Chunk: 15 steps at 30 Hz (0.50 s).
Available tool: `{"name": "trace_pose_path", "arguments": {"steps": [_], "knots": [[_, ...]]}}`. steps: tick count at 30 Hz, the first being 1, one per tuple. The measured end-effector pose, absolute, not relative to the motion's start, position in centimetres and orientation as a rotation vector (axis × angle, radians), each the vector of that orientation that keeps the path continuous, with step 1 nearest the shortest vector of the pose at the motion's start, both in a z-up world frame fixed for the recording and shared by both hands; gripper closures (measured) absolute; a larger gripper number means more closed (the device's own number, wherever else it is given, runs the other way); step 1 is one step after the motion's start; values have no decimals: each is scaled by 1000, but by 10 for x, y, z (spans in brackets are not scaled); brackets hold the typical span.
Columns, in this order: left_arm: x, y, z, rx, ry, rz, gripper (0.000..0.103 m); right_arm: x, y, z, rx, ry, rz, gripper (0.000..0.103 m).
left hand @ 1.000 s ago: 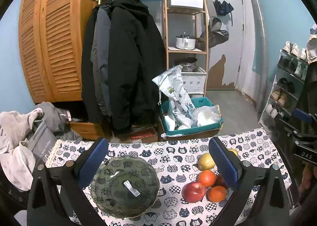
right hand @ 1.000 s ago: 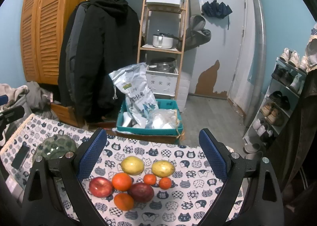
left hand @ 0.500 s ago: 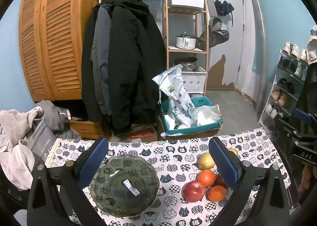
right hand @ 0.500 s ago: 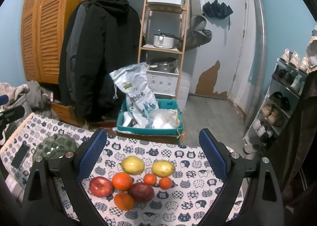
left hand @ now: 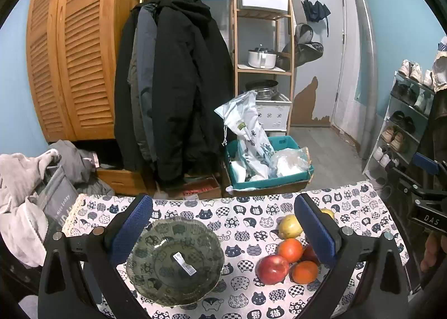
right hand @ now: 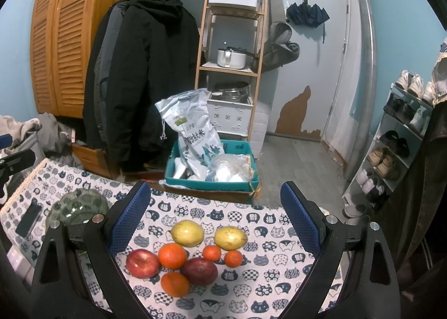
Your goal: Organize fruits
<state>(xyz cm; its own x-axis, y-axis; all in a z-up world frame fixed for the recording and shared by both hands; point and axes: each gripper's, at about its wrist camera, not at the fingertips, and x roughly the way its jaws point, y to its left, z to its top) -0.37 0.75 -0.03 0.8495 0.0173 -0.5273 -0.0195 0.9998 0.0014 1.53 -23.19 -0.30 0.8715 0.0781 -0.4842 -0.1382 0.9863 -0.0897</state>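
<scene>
Both grippers hang with fingers spread wide — the left gripper over the green glass bowl, holding nothing. The right gripper frames the fruit cluster on the cat-print tablecloth.

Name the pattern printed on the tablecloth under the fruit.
Cartoon cat faces in navy and black on the white tablecloth; the right wrist view shows it best.

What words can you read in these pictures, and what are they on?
"DAS": a black block at the right edge, left wrist view.
"nice today": grey bag left of the table.
"大米": white sack in the teal box; its green label is blurred.
Bowl sticker: too small to read.
</scene>
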Motion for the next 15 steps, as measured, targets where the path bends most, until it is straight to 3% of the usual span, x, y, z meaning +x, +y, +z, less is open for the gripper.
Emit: {"name": "trace_pose_path", "arguments": {"steps": [15], "knots": [[-5,9,-1,-7,558,19,1,15,-230,-3,-125,501,113,10]]}}
